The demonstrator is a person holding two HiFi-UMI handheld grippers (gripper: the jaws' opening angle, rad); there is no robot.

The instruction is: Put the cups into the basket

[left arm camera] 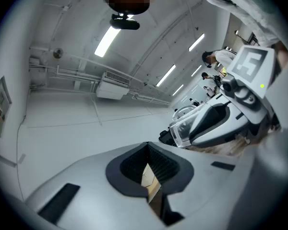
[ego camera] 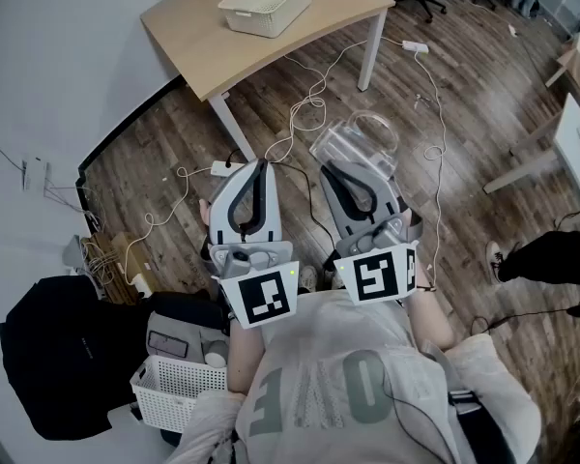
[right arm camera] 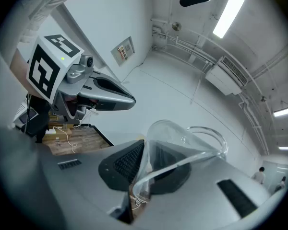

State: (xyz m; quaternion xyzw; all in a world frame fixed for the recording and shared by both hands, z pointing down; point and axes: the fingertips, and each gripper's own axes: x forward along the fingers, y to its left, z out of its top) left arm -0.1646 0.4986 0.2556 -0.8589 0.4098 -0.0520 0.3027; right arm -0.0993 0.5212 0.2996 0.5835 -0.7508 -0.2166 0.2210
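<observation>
I hold both grippers up in front of my chest, over the wooden floor. My right gripper (ego camera: 332, 168) is shut on a clear glass cup with a handle (ego camera: 354, 142), pinching its wall so it sticks out past the fingertips. In the right gripper view the cup (right arm camera: 182, 138) sits tilted between the dark pads of that gripper (right arm camera: 145, 150). My left gripper (ego camera: 261, 165) is shut with nothing in it; its pads (left arm camera: 156, 159) meet. A white basket (ego camera: 267, 2) stands on the wooden table (ego camera: 203, 42) ahead, well beyond both grippers.
White cables and a power strip (ego camera: 218, 169) trail over the floor under the grippers. A second white basket (ego camera: 174, 390) holding items and a black bag (ego camera: 53, 356) lie at my lower left. Another person's leg and shoe (ego camera: 541, 256) are at the right.
</observation>
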